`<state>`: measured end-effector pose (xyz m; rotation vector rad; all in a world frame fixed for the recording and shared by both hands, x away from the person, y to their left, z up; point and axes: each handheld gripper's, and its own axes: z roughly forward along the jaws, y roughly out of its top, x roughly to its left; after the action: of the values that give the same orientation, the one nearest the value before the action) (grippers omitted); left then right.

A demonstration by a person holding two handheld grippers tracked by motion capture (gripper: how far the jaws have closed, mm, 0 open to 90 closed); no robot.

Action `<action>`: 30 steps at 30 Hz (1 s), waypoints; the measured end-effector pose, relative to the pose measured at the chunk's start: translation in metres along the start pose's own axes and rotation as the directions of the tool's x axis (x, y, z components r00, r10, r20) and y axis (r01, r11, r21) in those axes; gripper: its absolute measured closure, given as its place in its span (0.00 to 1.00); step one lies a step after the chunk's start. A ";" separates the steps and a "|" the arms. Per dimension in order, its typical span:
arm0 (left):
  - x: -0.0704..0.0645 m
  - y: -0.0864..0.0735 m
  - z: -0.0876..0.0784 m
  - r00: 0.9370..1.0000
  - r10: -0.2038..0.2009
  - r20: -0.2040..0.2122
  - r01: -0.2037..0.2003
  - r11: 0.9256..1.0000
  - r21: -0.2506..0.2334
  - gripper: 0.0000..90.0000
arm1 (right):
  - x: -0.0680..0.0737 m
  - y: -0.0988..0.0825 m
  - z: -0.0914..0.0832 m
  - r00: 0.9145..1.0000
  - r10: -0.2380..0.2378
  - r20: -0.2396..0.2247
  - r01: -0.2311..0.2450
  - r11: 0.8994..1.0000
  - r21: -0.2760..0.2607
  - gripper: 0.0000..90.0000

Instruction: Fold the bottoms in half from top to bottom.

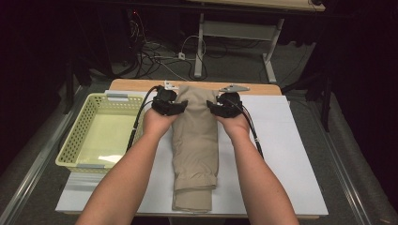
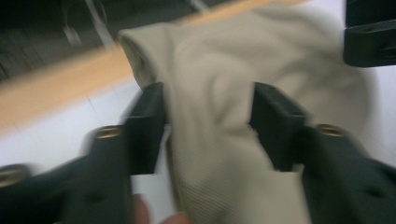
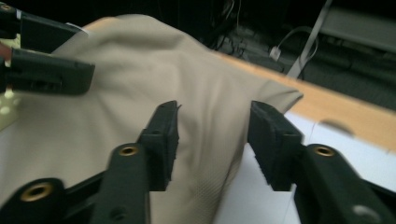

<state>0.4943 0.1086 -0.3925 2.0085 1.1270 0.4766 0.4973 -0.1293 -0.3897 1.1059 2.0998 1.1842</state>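
- A yellow plastic basket with lattice walls stands on the left part of the worktop; nothing lies inside it.
- The worktop is covered with a white sheet, and a wooden edge shows along its far side.
- Behind the worktop, on the grey floor, lies a tangle of dark and white cables.
- Near the cables stand the white metal legs of another table, one at the left and one at the right.
- The room around is dark.
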 end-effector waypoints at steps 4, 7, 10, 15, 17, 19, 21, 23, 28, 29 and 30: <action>-0.003 -0.018 0.002 0.999 -0.009 0.036 0.009 1.000 0.021 0.45 | 0.003 -0.017 -0.002 1.000 0.005 -0.010 -0.005 1.000 0.021 0.54; -0.011 -0.030 -0.003 0.998 0.002 0.069 -0.003 1.000 0.022 0.45 | 0.005 -0.030 -0.008 0.999 0.030 -0.017 -0.029 0.999 0.030 0.54; -0.021 -0.043 -0.013 0.995 0.012 0.096 -0.013 1.000 0.010 0.45 | 0.011 -0.042 -0.018 1.000 0.020 -0.016 -0.020 0.999 0.040 0.54; -0.039 -0.071 -0.030 0.992 0.037 0.120 -0.037 0.999 -0.004 0.46 | 0.025 -0.066 -0.047 0.999 0.024 -0.027 -0.023 0.999 0.031 0.53; -0.045 -0.084 -0.039 0.991 0.039 0.131 -0.039 0.999 -0.005 0.46 | 0.028 -0.071 -0.053 0.999 0.024 -0.026 -0.024 0.999 0.029 0.53; -0.052 -0.098 -0.048 0.989 0.035 0.144 -0.034 0.999 -0.007 0.46 | 0.034 -0.080 -0.063 0.999 0.024 -0.023 -0.023 0.999 0.032 0.52; -0.059 -0.108 -0.055 0.988 0.042 0.150 -0.040 0.999 -0.011 0.46 | 0.041 -0.092 -0.075 1.000 0.016 -0.020 -0.015 0.999 0.035 0.52; -0.067 -0.120 -0.064 0.986 0.051 0.157 -0.048 0.999 -0.021 0.46 | 0.046 -0.100 -0.085 1.000 0.010 -0.021 -0.010 0.999 0.038 0.52; -0.079 -0.140 -0.080 0.980 0.077 0.184 -0.070 0.997 -0.043 0.46 | 0.059 -0.120 -0.110 1.000 -0.004 -0.028 0.005 0.999 0.033 0.52; -0.081 -0.143 -0.082 0.979 0.081 0.189 -0.074 0.996 -0.047 0.46 | 0.061 -0.124 -0.114 0.999 -0.007 -0.034 0.008 1.000 0.029 0.52; -0.082 -0.146 -0.084 0.977 0.082 0.198 -0.073 0.996 -0.054 0.46 | 0.064 -0.128 -0.117 0.999 -0.008 -0.039 0.010 1.000 0.030 0.52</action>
<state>0.3154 0.1222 -0.4484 2.0153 0.9103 0.3280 0.3242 -0.1687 -0.4418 1.0938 2.1566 1.1830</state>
